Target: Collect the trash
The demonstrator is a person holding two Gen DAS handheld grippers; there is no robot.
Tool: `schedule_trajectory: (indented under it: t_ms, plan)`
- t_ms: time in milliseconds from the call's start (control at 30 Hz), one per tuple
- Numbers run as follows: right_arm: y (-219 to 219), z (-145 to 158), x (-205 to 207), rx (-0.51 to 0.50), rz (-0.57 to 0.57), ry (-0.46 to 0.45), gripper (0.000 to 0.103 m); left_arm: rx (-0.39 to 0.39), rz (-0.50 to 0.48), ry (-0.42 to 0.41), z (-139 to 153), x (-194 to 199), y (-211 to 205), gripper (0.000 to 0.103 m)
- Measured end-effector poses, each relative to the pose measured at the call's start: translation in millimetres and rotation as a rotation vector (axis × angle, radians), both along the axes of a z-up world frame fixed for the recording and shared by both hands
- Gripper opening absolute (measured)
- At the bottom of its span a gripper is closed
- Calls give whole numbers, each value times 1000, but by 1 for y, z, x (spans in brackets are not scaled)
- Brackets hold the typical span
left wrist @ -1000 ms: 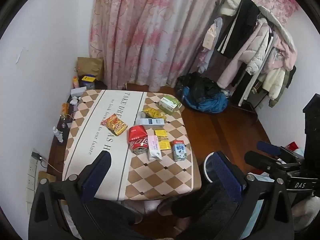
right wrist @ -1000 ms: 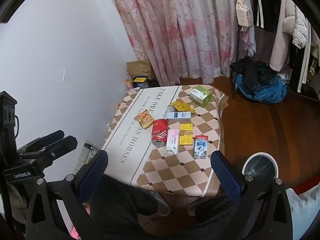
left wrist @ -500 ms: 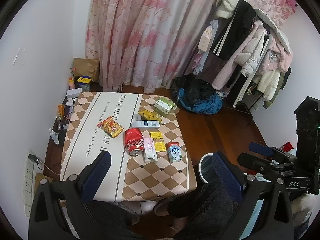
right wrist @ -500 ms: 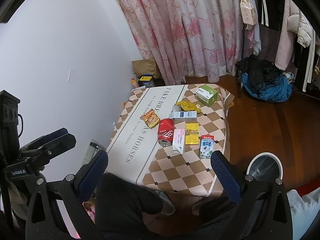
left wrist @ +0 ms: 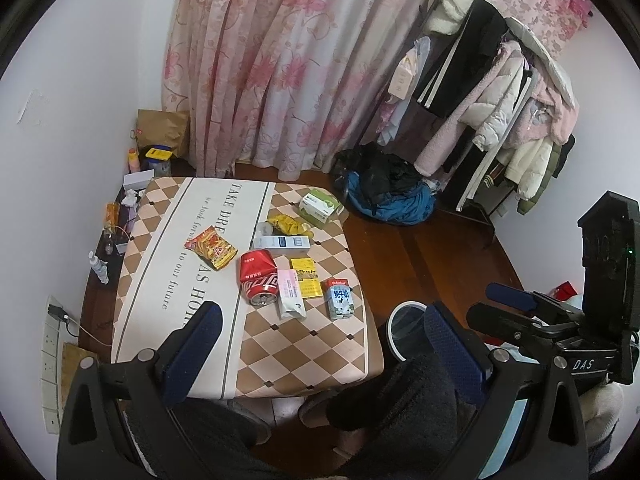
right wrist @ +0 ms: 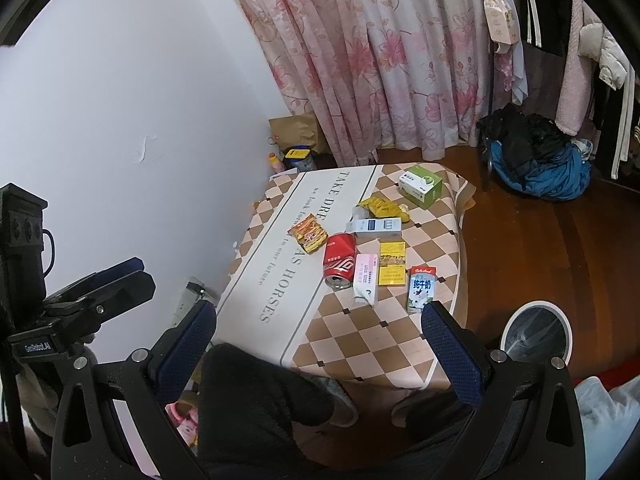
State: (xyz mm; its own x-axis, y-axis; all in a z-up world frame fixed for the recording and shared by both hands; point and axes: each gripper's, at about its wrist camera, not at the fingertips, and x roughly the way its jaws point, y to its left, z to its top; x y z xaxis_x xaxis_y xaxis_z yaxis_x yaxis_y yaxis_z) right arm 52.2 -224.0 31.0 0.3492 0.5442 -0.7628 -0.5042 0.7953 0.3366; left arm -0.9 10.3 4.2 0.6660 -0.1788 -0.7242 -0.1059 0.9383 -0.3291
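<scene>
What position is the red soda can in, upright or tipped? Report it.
Tipped. The red soda can lies on its side on the table, its round top end facing the camera, beside the pink packet.

The table (left wrist: 172, 288) is covered by a matt cloth with a checked print. The red can (left wrist: 258, 277) looks like glossy metal, and the snack bag (left wrist: 211, 247) is a shiny, crinkled foil. The milk carton (left wrist: 339, 298) and the green box (left wrist: 319, 206) look like smooth printed cardboard. The floor (left wrist: 432, 252) is polished dark wood. The curtain (left wrist: 280, 60) is soft thin fabric. The finger pads (right wrist: 454, 356) have a rough blue texture on black plastic.
</scene>
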Motion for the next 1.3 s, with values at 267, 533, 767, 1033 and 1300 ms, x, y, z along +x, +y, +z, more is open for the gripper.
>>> schedule_trajectory:
  t_ms: [267,533,767,1033,1300]
  plan:
    - [0,-1,2,11,4,17,103,-6,-4,-3,0,-1,0,103]
    - [1,-4,0,24,9,27,103,-14,-14,-9,1,-4,-3,103]
    - [3,-5,0,25,12,30,103,-14,-14,-8,2,-4,-3,103]
    - [3,-5,0,26,13,30,103,-12,-14,-8,2,-4,-3,103]
    - [6,-2,0,27,15,28,103,-11,-12,-8,3,-2,-3,103]
